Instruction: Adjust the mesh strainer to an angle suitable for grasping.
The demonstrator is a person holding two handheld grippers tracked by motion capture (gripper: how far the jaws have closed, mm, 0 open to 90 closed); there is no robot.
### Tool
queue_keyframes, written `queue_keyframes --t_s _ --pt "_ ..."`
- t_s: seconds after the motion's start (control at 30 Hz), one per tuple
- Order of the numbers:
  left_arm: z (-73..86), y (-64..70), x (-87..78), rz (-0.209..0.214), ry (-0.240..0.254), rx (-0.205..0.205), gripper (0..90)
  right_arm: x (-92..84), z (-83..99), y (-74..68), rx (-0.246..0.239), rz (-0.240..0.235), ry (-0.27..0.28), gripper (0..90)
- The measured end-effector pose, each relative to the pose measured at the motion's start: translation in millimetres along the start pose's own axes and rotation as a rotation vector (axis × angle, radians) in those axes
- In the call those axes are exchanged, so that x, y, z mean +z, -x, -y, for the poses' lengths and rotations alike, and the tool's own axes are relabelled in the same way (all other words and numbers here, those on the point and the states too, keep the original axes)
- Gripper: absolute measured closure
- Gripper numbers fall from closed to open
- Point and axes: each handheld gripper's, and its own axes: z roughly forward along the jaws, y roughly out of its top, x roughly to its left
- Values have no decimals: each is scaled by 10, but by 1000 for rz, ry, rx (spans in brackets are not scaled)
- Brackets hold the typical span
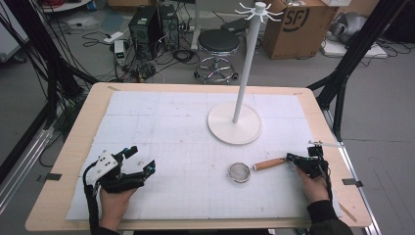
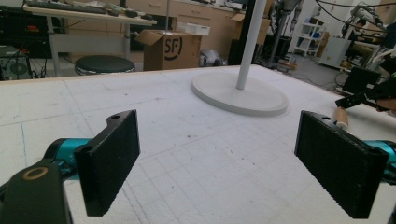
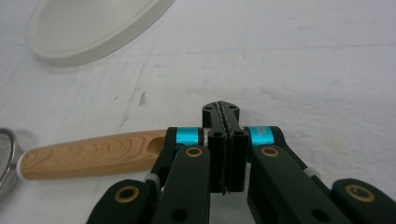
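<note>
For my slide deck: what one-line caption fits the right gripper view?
Right gripper, fingers shut on nothing, beside the strainer's wooden handle lying on the white mat.

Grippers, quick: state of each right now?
Left gripper: open, nothing between its jaws.
Right gripper: shut, empty, beside the end of the strainer's wooden handle.

strainer (image 3: 7,161) bowel cut by left frame edge | wooden handle (image 3: 93,154) end hidden behind right gripper (image 3: 225,154) linkage | stand base (image 3: 88,25) cropped at top
</note>
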Motion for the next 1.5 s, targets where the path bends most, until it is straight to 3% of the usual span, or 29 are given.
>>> queue_keyframes --t_s 0.3,0.73,1.2,1.5 --pt "-4 7 -3 -3 1 3 146 68 59 -214 -25 -47 -20 900" --pt "-9 4 -33 1 9 1 147 284 62 -652 -60 -126 -32 900" --pt "-10 5 -34 -1 9 0 147 470 57 -1006 -56 -189 -56 900" --pt "-13 10 -42 16 17 6 147 657 38 -1350 -90 -233 -71 900"
